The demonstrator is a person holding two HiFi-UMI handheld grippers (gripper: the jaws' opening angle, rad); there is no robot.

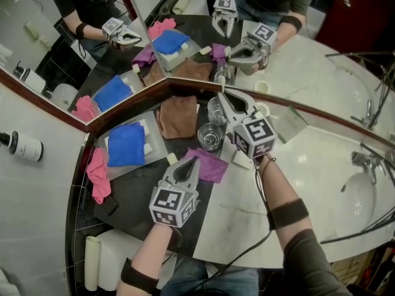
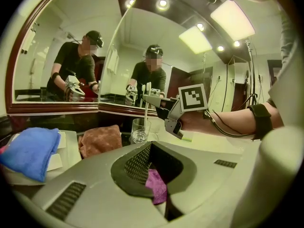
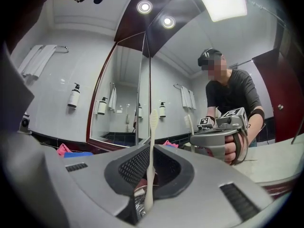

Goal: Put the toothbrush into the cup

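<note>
My left forearm comes up from the lower edge of the head view, and my left gripper (image 1: 188, 165) points forward and a little downward over the dark counter (image 1: 133, 202). Its jaws are pressed together with nothing between them. In the left gripper view (image 2: 159, 189) the purple cloth (image 2: 156, 185) shows just below them.

My right forearm, with a black band around it, reaches in from the lower right. My right gripper (image 1: 223, 96) is held about level and points toward the mirror corner. Its jaws stand at a narrow gap and clamp the toothbrush (image 3: 151, 146) by the lower part of its handle, as the right gripper view (image 3: 148, 189) shows. The toothbrush stands upright with the bristle head on top. It is directly above the farther cup (image 1: 217, 110). In the left gripper view its lower end comes down to the mouth of a glass, but I cannot tell whether it is already inside.

I count one toothbrush and two clear glass cups. The nearer cup (image 1: 210, 135) stands just beside the farther one. I count four cloths: one brown cloth (image 1: 176, 117), one blue cloth (image 1: 126, 144), one pink cloth (image 1: 97, 175) and the purple one. One white bottle (image 1: 22, 146) is on the wall at the left.
</note>
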